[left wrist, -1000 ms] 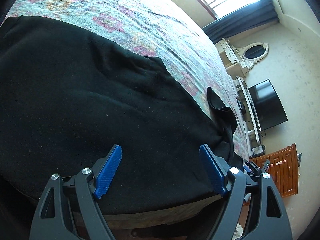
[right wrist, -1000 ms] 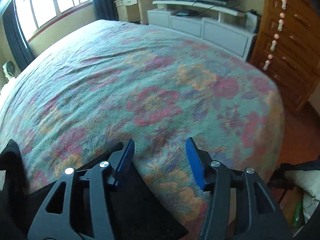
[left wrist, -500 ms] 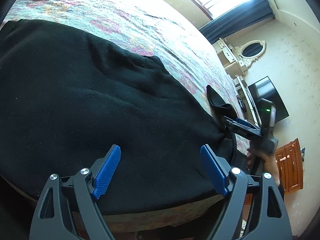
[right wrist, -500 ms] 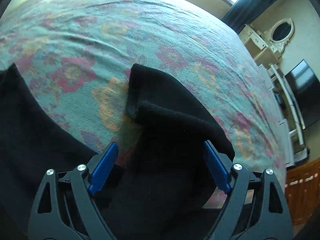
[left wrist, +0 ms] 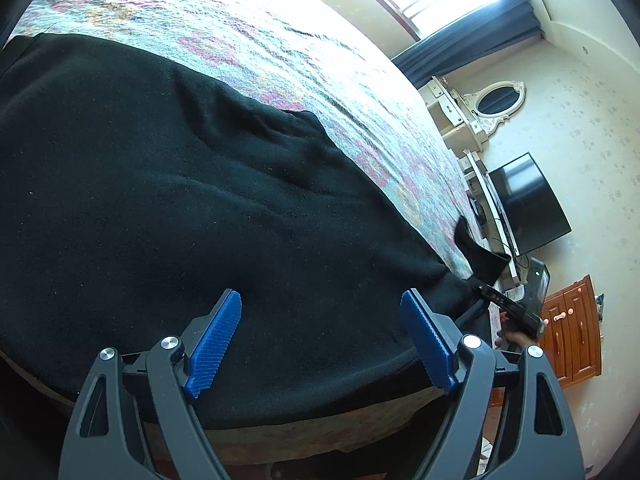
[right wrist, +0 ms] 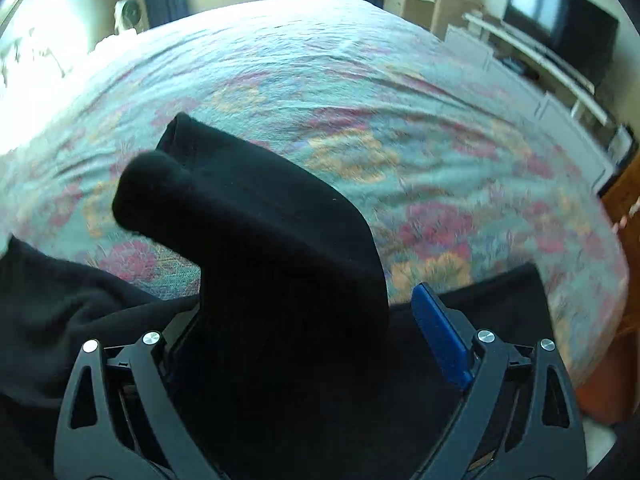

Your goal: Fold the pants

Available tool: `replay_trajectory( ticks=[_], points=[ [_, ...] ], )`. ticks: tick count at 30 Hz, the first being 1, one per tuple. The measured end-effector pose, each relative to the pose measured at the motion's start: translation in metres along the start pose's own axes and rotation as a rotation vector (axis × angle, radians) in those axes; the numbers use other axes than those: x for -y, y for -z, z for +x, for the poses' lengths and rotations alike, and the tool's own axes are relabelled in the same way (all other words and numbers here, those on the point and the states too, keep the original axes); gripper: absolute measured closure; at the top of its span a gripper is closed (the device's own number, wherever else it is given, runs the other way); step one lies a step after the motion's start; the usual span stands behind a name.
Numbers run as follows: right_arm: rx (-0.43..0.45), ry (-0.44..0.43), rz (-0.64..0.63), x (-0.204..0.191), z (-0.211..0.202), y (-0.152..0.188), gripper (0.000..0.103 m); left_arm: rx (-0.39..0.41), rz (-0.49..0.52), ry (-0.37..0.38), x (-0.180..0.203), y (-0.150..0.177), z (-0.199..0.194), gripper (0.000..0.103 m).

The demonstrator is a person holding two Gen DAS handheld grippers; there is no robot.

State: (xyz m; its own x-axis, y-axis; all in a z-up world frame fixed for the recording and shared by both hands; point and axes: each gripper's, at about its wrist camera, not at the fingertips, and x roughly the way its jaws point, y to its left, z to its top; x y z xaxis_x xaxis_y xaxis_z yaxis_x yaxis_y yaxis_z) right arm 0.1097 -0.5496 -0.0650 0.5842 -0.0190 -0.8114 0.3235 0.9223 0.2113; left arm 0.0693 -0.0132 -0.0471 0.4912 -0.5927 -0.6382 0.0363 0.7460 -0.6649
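Matt black fleecy pants lie on woven floral bedspread.

pants | black, soft knit | spread flat over bed's near edge, 9 to 4 o'clock | far end humped up in a rolled fold, 11 o'clock

Pants spread on bed near edge; television beyond bed's far side.

You can read no text, label, brand, number or sign in either view. The dark screen of the television at the right side of the frame shows nothing, and the wooden cabinet at lower right has no writing.
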Motion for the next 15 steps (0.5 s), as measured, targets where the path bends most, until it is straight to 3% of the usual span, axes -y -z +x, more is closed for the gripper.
replay_trajectory(
  ticks=[3, 4, 7, 9, 12, 15],
  points=[
    [0.033, -0.088, 0.298, 0.054, -0.007, 0.011, 0.01, 0.003, 0.02, -0.014, 0.003, 0.003, 0.0, 0.022],
    [0.036, -0.088, 0.317, 0.061, -0.008, 0.014, 0.01, 0.005, 0.026, -0.019, 0.004, 0.004, 0.0, 0.022],
    [0.091, 0.059, 0.28, 0.057, -0.023, 0.014, 0.01, 0.004, 0.041, -0.032, 0.007, 0.005, 0.001, 0.022],
    [0.145, 0.057, 0.317, 0.062, -0.038, 0.013, 0.01, 0.005, 0.042, -0.039, 0.008, 0.005, 0.0, 0.022],
    [0.213, -0.041, 0.496, 0.09, -0.058, 0.02, 0.01, 0.006, 0.046, -0.041, 0.008, 0.006, 0.0, 0.022],
    [0.19, -0.198, 0.686, 0.114, -0.058, 0.034, 0.01, 0.008, 0.041, -0.043, 0.009, 0.006, -0.001, 0.022]
  ],
)
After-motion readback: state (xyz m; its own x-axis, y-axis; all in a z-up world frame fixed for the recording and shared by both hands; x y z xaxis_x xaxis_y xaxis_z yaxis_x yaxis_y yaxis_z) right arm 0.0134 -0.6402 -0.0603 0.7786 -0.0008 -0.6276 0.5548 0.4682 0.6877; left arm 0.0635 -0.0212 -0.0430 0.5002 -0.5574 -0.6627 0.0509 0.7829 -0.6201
